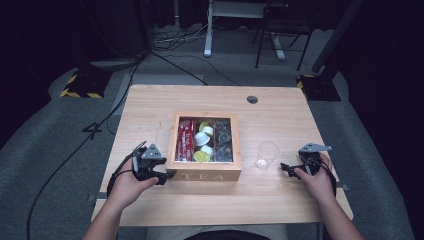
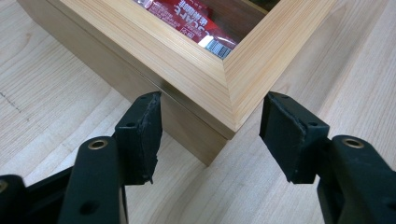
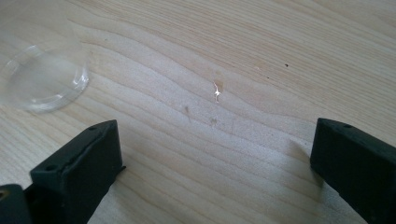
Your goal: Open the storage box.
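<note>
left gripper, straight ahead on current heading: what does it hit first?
Likely the near left corner of the wooden tea box with a glass lid. The left gripper has open jaws straddling that corner, not yet touching as far as the left gripper view shows.

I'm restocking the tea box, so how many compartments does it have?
3, side by side in the tea box: left compartment with red packets, middle compartment with white and yellow pods, right compartment with dark items. Its lid is closed.

Tea box cut off by my left gripper view's top edge, sachet lettering partly legible, clear cup blurred.
</note>
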The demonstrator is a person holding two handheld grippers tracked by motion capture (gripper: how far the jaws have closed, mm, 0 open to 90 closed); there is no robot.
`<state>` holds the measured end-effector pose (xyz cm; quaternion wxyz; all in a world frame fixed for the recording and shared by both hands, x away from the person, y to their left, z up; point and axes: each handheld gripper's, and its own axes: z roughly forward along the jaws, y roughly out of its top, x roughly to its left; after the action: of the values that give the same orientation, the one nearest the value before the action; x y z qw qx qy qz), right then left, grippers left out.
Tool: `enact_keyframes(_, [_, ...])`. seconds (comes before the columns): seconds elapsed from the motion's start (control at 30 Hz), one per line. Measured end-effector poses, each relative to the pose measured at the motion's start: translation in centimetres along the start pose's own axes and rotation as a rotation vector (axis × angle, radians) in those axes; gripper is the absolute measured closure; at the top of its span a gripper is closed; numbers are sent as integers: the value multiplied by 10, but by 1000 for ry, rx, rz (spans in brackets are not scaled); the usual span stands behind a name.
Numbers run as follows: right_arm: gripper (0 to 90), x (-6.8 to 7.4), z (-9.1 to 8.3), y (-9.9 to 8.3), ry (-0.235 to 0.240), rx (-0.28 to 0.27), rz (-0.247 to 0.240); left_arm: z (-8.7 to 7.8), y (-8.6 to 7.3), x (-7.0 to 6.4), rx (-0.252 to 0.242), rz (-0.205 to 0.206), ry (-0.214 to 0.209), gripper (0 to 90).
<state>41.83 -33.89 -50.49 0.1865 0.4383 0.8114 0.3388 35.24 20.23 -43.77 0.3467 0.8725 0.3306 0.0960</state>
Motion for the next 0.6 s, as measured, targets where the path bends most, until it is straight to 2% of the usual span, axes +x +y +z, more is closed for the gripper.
enact_keyframes(0.07, [22, 0, 0, 0, 0, 0, 0, -3, 3, -2, 0, 27, 12, 429])
enact_keyframes(0.33, [22, 0, 0, 0, 0, 0, 0, -7, 6, -5, -7, 16, 30, 440])
enact_keyframes(0.4, [22, 0, 0, 0, 0, 0, 0, -9, 7, -5, -21, 18, 32, 447])
enact_keyframes(0.53, [25, 0, 0, 0, 1, 0, 0, -17, 11, -5, -64, 37, 65, 480])
enact_keyframes(0.57, [38, 0, 0, 0, 3, -2, -2, -17, 11, -5, -64, 37, 65, 490])
enact_keyframes(0.6, [85, 0, -1, -1, 2, -9, -1, -20, 13, -5, -87, 32, 75, 497])
